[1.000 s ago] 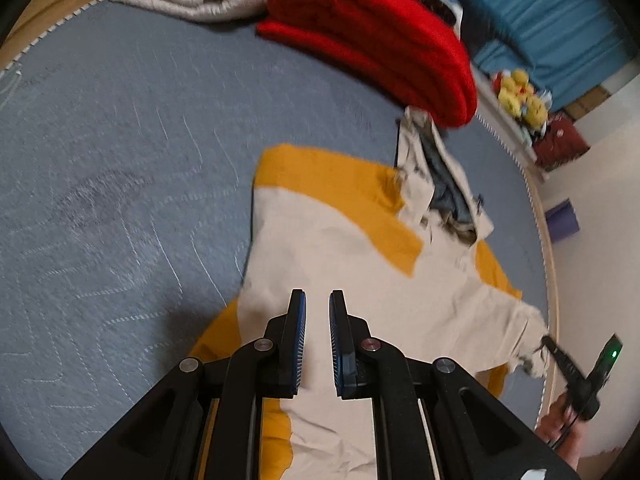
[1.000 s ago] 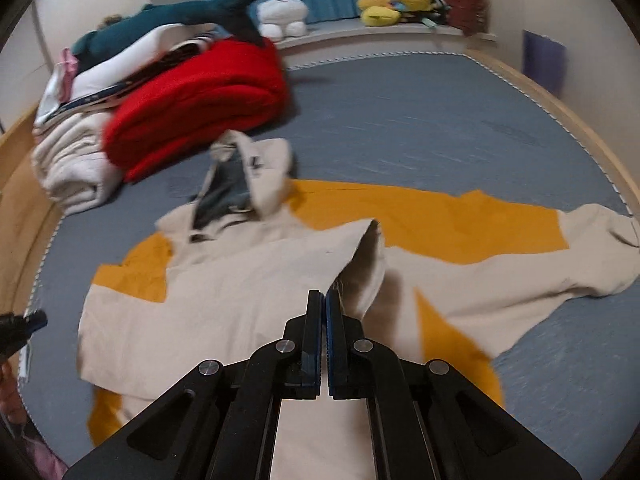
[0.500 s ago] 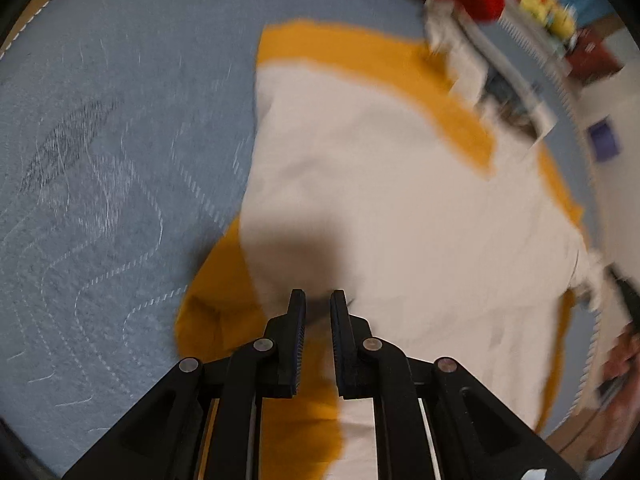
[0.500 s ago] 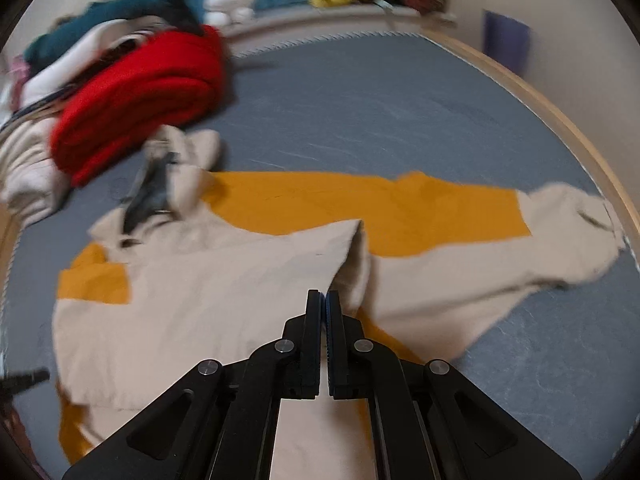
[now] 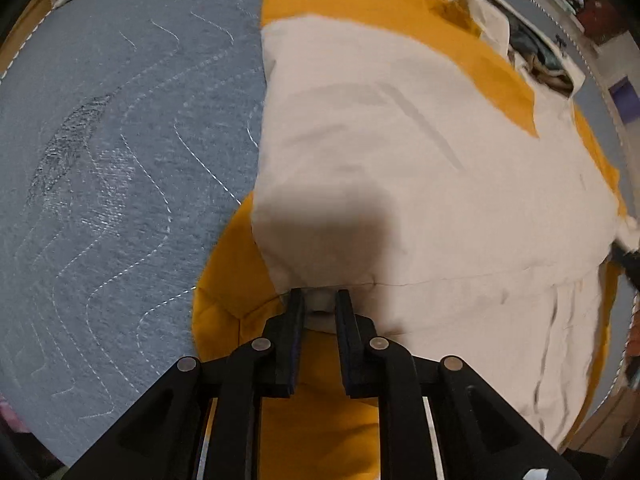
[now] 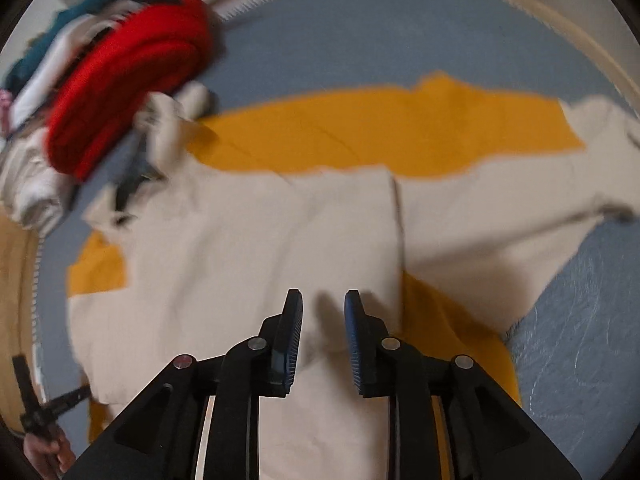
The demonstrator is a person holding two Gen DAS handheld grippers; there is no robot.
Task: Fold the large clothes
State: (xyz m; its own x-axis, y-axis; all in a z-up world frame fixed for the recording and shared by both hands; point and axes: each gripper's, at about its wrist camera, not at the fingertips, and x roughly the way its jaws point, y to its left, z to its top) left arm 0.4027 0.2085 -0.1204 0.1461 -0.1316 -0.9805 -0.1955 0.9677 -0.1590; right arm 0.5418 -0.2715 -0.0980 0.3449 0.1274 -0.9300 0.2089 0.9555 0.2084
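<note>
A large cream and mustard-yellow jacket (image 5: 400, 152) lies spread on the grey-blue quilted bed; it also shows in the right wrist view (image 6: 248, 248). My left gripper (image 5: 319, 300) is down at the jacket's cream edge, jaws slightly apart with a bit of cream cloth between the tips. My right gripper (image 6: 322, 304) is open and empty, just above the cream body panel near a folded edge (image 6: 394, 216). One sleeve (image 6: 560, 184) stretches to the right.
A rolled red blanket (image 6: 128, 80) and a pile of white and teal bedding (image 6: 36, 184) lie at the far left of the bed. The bed's wooden rim (image 6: 560, 32) curves along the far side. Bare quilt (image 5: 120, 160) lies left of the jacket.
My left gripper has dropped down to the jacket's cream edge. My right gripper has opened from shut and moved closer over the jacket.
</note>
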